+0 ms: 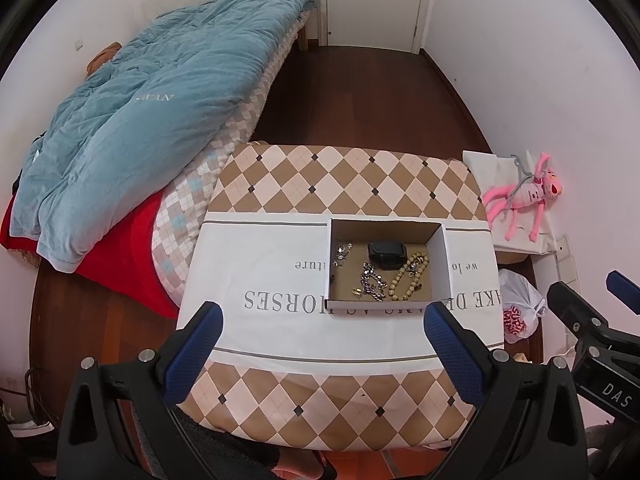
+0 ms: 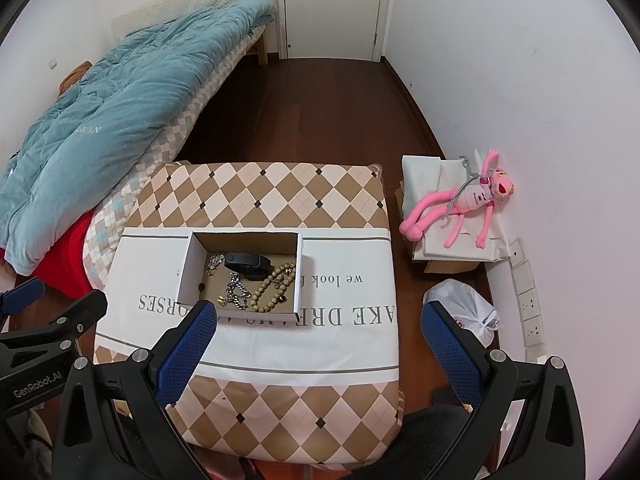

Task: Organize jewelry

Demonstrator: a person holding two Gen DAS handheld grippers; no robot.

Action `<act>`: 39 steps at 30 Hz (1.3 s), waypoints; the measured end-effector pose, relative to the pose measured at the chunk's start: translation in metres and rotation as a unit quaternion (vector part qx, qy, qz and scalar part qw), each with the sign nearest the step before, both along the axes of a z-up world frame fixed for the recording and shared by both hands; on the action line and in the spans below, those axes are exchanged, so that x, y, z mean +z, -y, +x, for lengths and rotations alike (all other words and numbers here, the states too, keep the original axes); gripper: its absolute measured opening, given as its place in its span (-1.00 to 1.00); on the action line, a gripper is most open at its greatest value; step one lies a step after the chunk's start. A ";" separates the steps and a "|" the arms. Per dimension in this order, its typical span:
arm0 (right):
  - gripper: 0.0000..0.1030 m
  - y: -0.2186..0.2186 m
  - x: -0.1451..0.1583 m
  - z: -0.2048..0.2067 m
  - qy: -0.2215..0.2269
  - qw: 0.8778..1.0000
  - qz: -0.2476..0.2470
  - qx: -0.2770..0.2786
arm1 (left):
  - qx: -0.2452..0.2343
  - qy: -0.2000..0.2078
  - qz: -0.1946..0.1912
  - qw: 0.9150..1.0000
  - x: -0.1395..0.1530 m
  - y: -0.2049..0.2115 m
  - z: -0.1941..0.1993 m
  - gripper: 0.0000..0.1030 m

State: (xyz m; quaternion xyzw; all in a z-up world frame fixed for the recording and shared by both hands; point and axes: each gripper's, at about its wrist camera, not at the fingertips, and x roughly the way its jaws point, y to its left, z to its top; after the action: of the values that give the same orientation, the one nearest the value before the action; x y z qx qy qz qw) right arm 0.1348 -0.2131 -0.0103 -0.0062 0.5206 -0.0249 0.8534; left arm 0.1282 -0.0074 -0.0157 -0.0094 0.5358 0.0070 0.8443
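Note:
A shallow white cardboard box (image 1: 448,256) (image 2: 188,268) sits on a cloth-covered table (image 1: 280,264) (image 2: 348,292). Inside lie a black watch (image 1: 386,254) (image 2: 244,262), a silver chain (image 1: 372,280) (image 2: 237,290), a tan bead bracelet (image 1: 406,280) (image 2: 272,286) and a small silver piece (image 1: 342,252) (image 2: 214,262). My left gripper (image 1: 322,328) is open and empty, hovering near the box's front edge. My right gripper (image 2: 318,328) is open and empty, above the cloth to the front right of the box.
A bed with a blue quilt (image 1: 132,120) (image 2: 100,120) lies to the left. A pink plush toy (image 1: 528,196) (image 2: 468,200) on a white bag and a plastic bag (image 1: 520,312) (image 2: 464,304) sit on the floor by the right wall.

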 end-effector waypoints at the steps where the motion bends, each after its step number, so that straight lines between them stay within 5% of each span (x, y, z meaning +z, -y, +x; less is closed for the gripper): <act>1: 1.00 0.001 0.000 0.000 0.000 1.000 0.001 0.000 | -0.002 0.000 0.000 1.000 0.000 0.000 0.000 0.99; 39: 1.00 0.003 0.000 -0.003 -0.002 1.000 0.002 0.003 | -0.009 0.005 0.001 1.000 0.003 0.001 -0.004 0.99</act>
State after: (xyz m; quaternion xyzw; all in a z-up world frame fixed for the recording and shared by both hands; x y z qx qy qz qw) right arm 0.1319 -0.2161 -0.0102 -0.0061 0.5223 -0.0209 0.8525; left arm 0.1239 -0.0083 -0.0124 -0.0038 0.5313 -0.0003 0.8472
